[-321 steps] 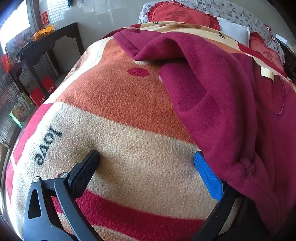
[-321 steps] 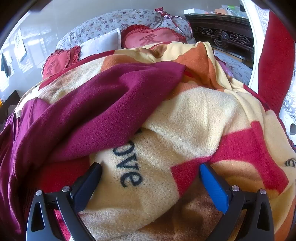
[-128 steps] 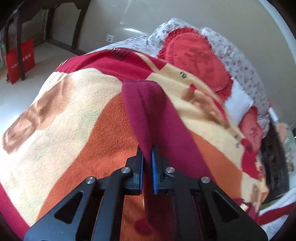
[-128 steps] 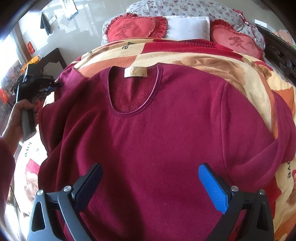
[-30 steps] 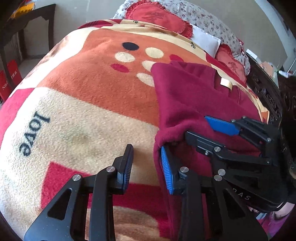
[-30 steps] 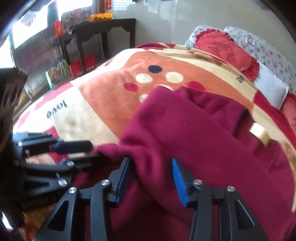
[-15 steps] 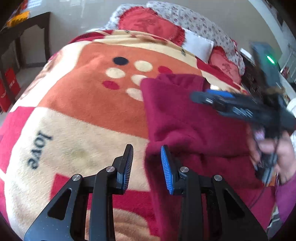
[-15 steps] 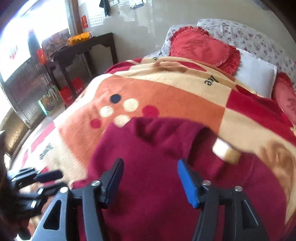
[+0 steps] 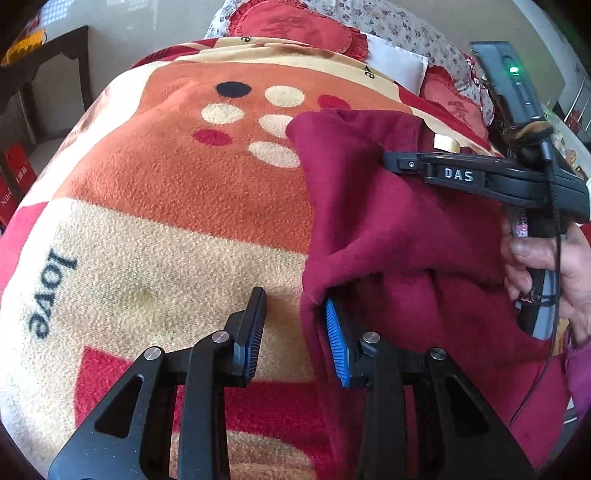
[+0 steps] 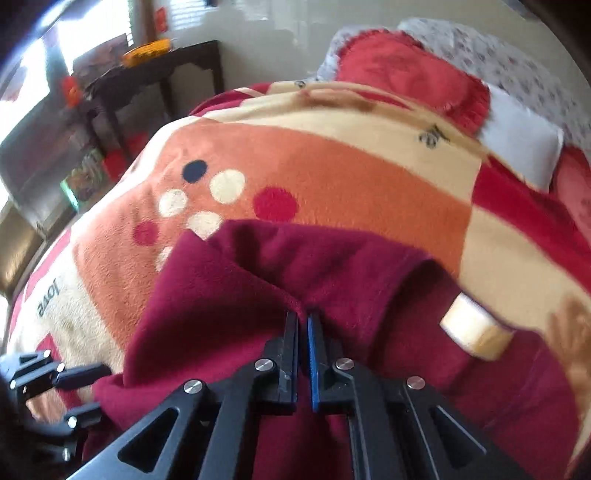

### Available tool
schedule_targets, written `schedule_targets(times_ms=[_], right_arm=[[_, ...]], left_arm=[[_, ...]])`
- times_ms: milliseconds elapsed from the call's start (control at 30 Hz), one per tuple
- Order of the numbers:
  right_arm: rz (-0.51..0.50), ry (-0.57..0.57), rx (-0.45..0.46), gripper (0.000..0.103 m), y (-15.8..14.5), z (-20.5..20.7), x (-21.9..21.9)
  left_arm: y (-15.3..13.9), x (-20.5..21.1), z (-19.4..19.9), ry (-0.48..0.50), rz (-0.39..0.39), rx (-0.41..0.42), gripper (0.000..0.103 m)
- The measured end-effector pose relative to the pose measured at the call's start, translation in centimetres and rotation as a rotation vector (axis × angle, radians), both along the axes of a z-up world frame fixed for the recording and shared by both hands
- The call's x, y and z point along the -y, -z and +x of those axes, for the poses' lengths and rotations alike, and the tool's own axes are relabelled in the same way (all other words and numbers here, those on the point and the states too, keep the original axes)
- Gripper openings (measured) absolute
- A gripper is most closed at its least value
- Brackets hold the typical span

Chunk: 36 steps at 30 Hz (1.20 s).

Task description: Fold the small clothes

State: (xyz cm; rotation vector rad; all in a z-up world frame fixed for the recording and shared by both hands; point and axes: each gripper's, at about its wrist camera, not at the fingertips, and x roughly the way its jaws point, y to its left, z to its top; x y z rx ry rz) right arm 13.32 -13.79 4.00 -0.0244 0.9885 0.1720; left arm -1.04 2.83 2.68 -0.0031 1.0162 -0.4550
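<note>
A bed [image 9: 155, 221] carries a patterned blanket [image 10: 332, 177], red cushions [image 10: 406, 70] at its head. A dark table [image 10: 155, 70] stands against the pale wall [image 10: 251, 22]. Daylight enters a window [image 10: 33, 66].

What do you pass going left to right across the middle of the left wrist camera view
The word "love" on the blanket → the left gripper with open fingers → the maroon sweater → the hand holding the right gripper's handle.

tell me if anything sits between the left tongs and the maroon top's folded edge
Nothing visible does. The open left tongs straddle the folded edge of the maroon top: the blue pad touches the fabric, the black one rests on bare blanket.
</note>
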Motion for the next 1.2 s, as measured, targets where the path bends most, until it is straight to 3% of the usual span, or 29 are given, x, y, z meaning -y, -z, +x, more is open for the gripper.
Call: schedule_targets(times_ms=[33, 100, 167, 200, 300, 400, 500, 600, 700, 800, 900, 1033, 1200], right_arm=[[0.016, -0.003, 0.001, 0.005, -0.3, -0.4, 0.1], [0.065, 0.017, -0.016, 0.017, -1.4, -2.0, 0.6], [0.088, 0.048, -0.006, 0.044, -2.4, -5.0, 1.6], [0.081, 0.063, 0.002, 0.047, -2.8, -6.4, 2.1], [0.029, 0.101, -0.002, 0.048, -2.7, -10.7, 3.6], [-0.037, 0.212, -0.032, 0.048, -1.6, -14.1, 6.2], [0.033, 0.324, -0.085, 0.048, 0.2, -15.3, 9.4], [0.068, 0.304, -0.069, 0.048, 0.1, -16.2, 10.2], [0.079, 0.307, -0.078, 0.048, -1.0, -17.1, 10.9], [0.108, 0.340, -0.053, 0.048, -2.6, -18.4, 12.4], [0.120, 0.417, 0.030, 0.048, -4.8, -19.7, 15.8], [0.080, 0.650, 0.096, 0.069, -6.7, -20.3, 24.0], [0.081, 0.805, 0.047, 0.069, -5.9, -18.3, 32.6]], left_arm=[[-0.2, 0.0, -0.1, -0.002, 0.004, 0.000, 0.033], [-0.9, 0.0, -0.2, -0.013, 0.001, 0.002, 0.032], [-1.9, -0.1, -0.3, -0.029, -0.012, 0.021, 0.032], [-2.5, 0.0, -0.4, -0.032, -0.024, 0.037, 0.032], [-3.6, 1.0, -0.3, -0.033, -0.033, 0.071, 0.036], [-3.8, 2.4, 0.0, -0.023, -0.053, 0.066, 0.040], [-2.4, 4.3, 0.7, -0.003, -0.035, 0.032, 0.049], [-0.8, 6.1, 0.8, 0.012, 0.060, 0.039, 0.052], [-1.1, 6.3, 0.5, 0.019, 0.092, 0.059, 0.052], [-2.5, 5.9, 0.0, 0.000, 0.069, 0.049, 0.052], [-4.2, 6.0, -0.9, 0.013, 0.053, 0.086, 0.052], [-5.4, 6.8, -1.5, 0.036, 0.019, 0.088, 0.052], [-4.9, 7.9, -1.3, 0.046, -0.012, 0.030, 0.052]])
